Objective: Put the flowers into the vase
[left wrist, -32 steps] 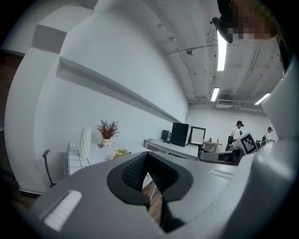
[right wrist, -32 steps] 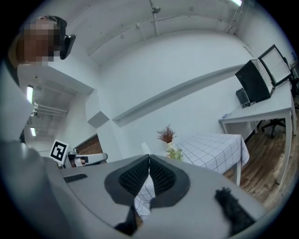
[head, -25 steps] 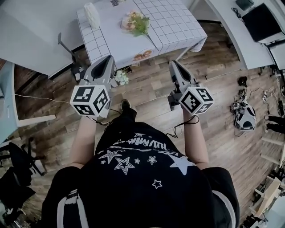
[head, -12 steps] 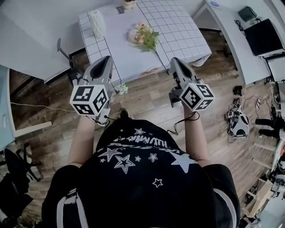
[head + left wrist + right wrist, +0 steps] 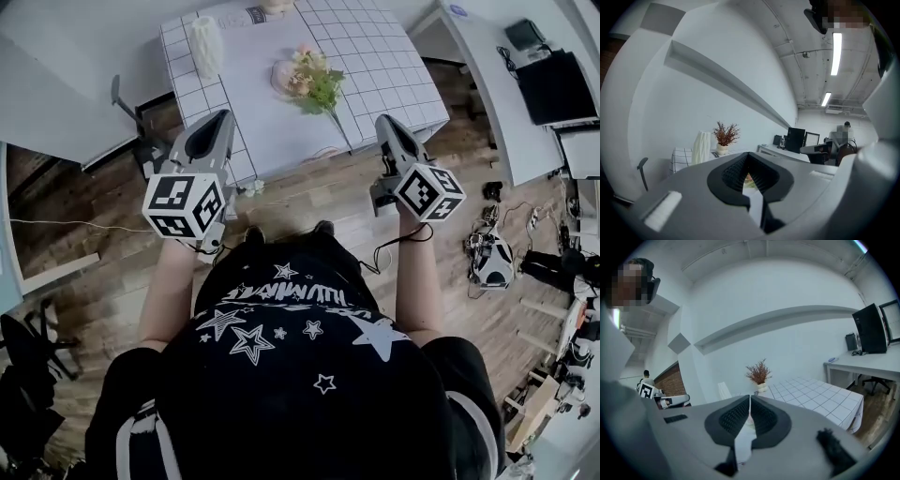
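Note:
A bunch of pink, peach and green flowers [image 5: 314, 80] lies on a table with a white checked cloth [image 5: 375, 56]. A white ribbed vase [image 5: 204, 42] stands upright at the table's far left; it also shows in the left gripper view [image 5: 701, 146] and the right gripper view [image 5: 724, 390]. My left gripper [image 5: 222, 119] hangs over the table's near left edge, shut and empty. My right gripper [image 5: 385, 124] is at the near right edge, also shut with nothing in it. Both are short of the flowers, which lie between them.
A pot of dried brown twigs [image 5: 724, 136] stands at the table's far edge. A chair [image 5: 122, 98] is left of the table. Desks with a monitor [image 5: 553, 80] run along the right. Some equipment [image 5: 487, 258] and cables lie on the wooden floor at right.
The person has stepped toward the table, which has slid nearer in the head view. Both grippers have gone from over the floor to the table's near edge, still shut.

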Demonstrator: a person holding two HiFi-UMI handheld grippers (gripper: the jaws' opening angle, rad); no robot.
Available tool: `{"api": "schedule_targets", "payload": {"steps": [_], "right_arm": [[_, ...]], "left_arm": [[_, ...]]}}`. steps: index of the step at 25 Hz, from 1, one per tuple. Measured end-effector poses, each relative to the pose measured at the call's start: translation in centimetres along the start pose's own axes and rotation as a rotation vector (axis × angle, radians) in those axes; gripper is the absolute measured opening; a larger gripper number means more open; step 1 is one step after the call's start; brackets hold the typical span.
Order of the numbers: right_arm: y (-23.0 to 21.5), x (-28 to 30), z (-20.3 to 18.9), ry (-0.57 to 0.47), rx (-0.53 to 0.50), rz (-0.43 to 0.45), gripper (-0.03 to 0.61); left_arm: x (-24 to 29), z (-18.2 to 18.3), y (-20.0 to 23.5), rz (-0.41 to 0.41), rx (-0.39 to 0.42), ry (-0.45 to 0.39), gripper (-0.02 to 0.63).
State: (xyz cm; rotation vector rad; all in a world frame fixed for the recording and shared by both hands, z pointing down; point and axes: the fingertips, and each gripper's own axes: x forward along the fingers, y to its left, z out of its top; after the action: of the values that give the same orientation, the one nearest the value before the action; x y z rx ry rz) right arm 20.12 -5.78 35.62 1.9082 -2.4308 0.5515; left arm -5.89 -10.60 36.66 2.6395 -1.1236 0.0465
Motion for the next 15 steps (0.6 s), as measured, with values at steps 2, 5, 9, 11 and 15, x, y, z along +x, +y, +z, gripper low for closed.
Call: {"api": "schedule_targets", "payload": {"steps": [2, 5, 9, 11, 15], "right_arm": [[-1.0, 1.0, 0.2, 0.008, -0.009, -0.009, 0.013], [-2.2, 2.5, 0.2, 0.04, -0.02, 0.003, 0.014], [-4.4, 4.5, -0.8, 0.105, 0.008, 0.062, 0.014], [-5.5, 5.6, -1.5, 0.15, 0.025, 0.108, 0.014], [-7.7, 7.5, -2.1, 0.204, 0.023, 0.141, 0.014]], "left_arm": [[0.2, -0.3, 0.5, 0.021, 0.003, 0.007, 0.009], [0.3, -0.7, 1.1, 0.058, -0.006, 0.015, 0.009], [1.2, -0.8, 1.4, 0.117, -0.001, 0.024, 0.009], [1.7, -0.9, 1.1, 0.144, 0.0, 0.028, 0.009], [3.5, -1.2, 0.2, 0.182, 0.024, 0.043, 0.009]]}}
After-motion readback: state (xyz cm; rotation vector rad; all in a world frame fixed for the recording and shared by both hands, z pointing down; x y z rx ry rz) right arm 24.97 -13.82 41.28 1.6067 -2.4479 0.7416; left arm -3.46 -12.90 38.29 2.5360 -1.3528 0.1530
